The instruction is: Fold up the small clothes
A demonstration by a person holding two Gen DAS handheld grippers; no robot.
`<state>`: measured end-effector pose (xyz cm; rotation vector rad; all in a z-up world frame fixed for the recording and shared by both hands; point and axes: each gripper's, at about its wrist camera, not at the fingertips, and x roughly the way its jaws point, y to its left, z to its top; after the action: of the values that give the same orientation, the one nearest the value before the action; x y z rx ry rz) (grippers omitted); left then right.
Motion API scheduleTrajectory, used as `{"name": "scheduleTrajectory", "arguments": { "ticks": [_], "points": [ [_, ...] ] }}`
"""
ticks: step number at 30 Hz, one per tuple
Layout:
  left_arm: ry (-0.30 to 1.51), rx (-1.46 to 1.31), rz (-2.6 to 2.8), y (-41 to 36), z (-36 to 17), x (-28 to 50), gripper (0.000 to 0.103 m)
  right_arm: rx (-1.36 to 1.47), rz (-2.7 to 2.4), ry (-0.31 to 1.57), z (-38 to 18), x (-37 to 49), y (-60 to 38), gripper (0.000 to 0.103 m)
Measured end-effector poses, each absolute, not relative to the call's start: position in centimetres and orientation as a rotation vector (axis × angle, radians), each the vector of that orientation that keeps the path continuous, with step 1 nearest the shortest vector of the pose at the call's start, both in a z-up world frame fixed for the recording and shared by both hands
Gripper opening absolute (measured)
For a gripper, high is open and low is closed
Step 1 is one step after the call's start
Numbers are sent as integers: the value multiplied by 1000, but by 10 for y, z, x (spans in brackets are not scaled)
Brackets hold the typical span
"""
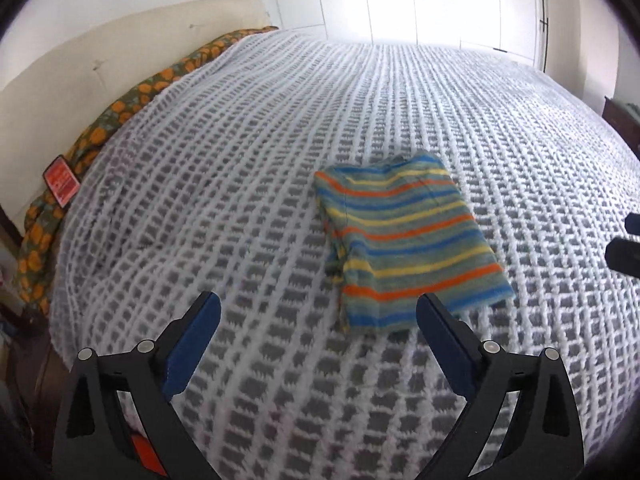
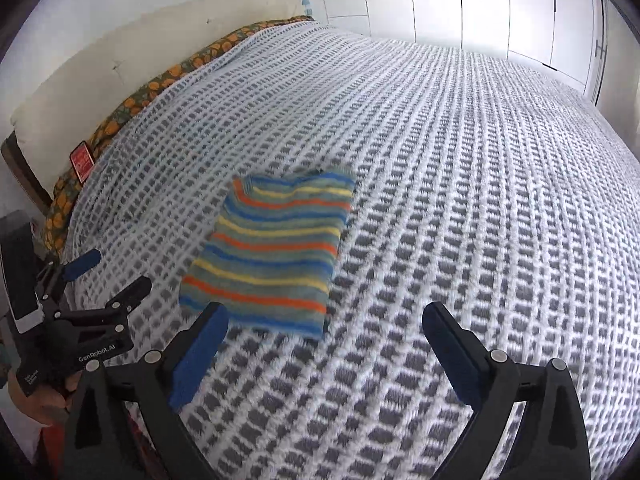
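Folding looks basically done imo: striped top [image 1: 404, 248] sits folded on bed [image 1: 280, 120], both tongs [image 1: 318, 312] [image 2: 324, 324] wide open, holding nothing.

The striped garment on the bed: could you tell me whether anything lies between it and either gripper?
Nothing visible does. The striped garment lies folded on the bedspread, with only bare bedspread between it and the open left gripper and open right gripper.

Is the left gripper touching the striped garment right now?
Apart. The right wrist view shows the left gripper open, with bedspread visible between its fingertips and the striped garment.
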<state>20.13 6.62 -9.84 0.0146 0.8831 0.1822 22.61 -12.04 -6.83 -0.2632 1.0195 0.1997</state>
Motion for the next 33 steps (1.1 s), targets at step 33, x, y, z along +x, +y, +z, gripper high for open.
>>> {"name": "scheduleTrajectory", "arguments": {
  "ticks": [33],
  "points": [
    [1038, -27, 179, 57, -58, 109, 99, -394, 129, 1093, -52, 108, -82, 101]
  ]
}}
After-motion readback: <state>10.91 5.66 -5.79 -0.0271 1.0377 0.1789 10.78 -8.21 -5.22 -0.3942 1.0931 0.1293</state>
